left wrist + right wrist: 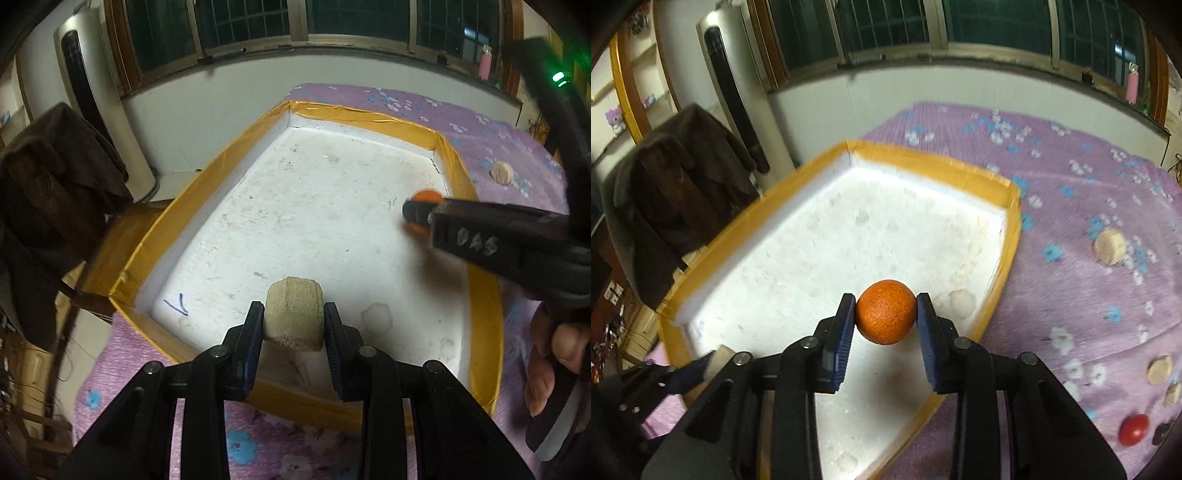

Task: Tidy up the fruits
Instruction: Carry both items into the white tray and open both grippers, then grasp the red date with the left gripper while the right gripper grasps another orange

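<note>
Right wrist view: right gripper (886, 317) pinches an orange (886, 316) over the tray (1012, 236); left gripper (294, 319) clamps a pale chunk (294, 317), kind unclear; motion blurs everything.

Background: dark brown garment (676, 177) draped over a chair; tall white air conditioner (738, 92) against the wall; pink bottle (1132, 86) on the windowsill.
</note>
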A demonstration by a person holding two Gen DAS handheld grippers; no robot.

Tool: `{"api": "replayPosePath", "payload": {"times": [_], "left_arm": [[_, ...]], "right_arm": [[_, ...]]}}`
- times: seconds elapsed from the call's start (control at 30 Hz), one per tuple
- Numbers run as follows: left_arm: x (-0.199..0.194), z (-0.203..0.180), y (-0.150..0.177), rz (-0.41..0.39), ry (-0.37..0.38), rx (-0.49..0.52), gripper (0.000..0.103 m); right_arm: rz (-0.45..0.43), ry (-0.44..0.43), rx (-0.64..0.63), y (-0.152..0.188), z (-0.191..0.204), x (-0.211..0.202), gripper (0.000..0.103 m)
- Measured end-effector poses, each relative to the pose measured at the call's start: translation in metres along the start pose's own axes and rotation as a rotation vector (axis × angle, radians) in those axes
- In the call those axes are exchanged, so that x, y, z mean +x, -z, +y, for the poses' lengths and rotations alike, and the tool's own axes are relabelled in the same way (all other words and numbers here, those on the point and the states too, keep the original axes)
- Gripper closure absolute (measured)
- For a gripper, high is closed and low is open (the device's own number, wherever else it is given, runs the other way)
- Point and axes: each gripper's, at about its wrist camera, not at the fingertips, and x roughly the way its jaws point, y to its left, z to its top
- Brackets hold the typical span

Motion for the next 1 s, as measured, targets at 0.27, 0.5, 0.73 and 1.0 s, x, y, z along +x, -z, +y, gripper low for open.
{"api": "replayPosePath", "payload": {"times": [0.27, 0.5, 0.73, 1.0], "left_arm": [[-0.018, 0.003, 0.025, 0.032, -0.022, 0.044, 0.072], [-0.042, 0.007, 0.044, 0.025, 0.006, 0.003, 0.071], [-0.086, 0.017, 0.038, -0.113, 0.034, -0.112, 0.028], [-0.145, -0.033, 0.048, -0.291, 0.233, -0.165, 0.014]], "right_arm": [[0.086, 0.087, -0.061, 0.02, 0.01, 0.003, 0.068], [0.116, 0.103, -0.087, 0.054, 0.02, -0.025, 0.068], [-0.019, -0.015, -0.008, 0.048, 0.013, -0.062, 0.0], [-0.243, 0.063, 0.083, 0.094, -0.056, -0.185, 0.0]]}}
